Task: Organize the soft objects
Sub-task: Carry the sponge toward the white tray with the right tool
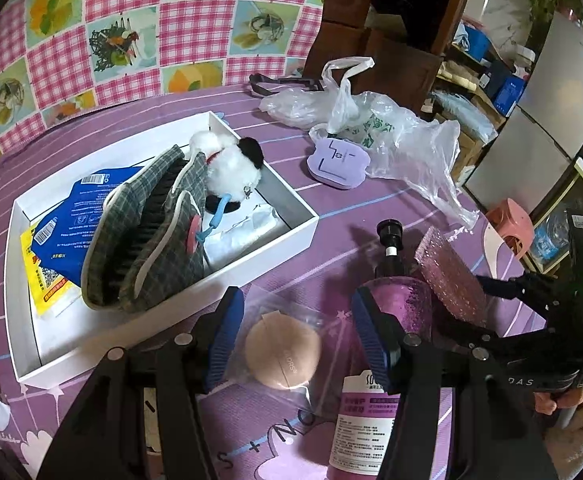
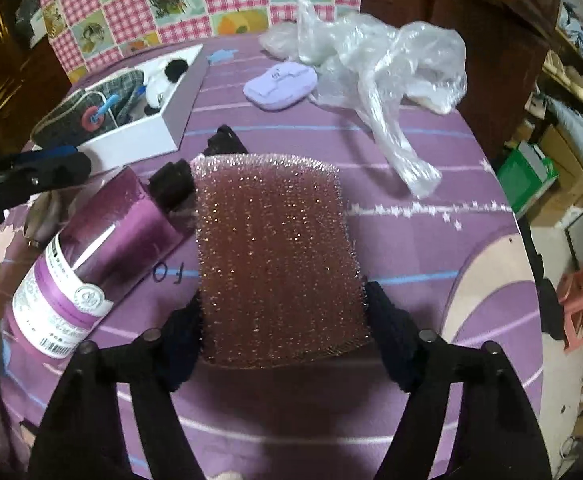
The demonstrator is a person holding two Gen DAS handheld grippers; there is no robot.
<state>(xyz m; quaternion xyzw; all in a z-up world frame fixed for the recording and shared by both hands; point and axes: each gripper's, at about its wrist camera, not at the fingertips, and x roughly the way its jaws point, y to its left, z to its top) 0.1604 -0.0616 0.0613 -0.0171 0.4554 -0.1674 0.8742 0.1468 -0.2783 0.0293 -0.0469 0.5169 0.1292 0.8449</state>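
A: The right gripper [image 2: 283,328] has its fingers [image 2: 391,332] pressed on the two side edges of the pink sponge [image 2: 275,252], near its lower end. The sponge sits tilted above the purple counter [image 2: 431,248], just beside the purple bottle [image 2: 91,256].

B: And the left gripper [image 1: 295,336]?

A: Its fingers stand apart, empty, over the bagged beige puff [image 1: 281,354] lying on the counter.

B: So the step looks like carrying the sponge to the white box [image 1: 299,220]?

A: That's my reading. The sponge will squash, so I'd squeeze only enough to hold it, lift clear of the bottle's pump, then cross above the box wall and lower it onto the free space beside the plaid slipper [image 1: 147,236] and plush toy [image 1: 231,172].
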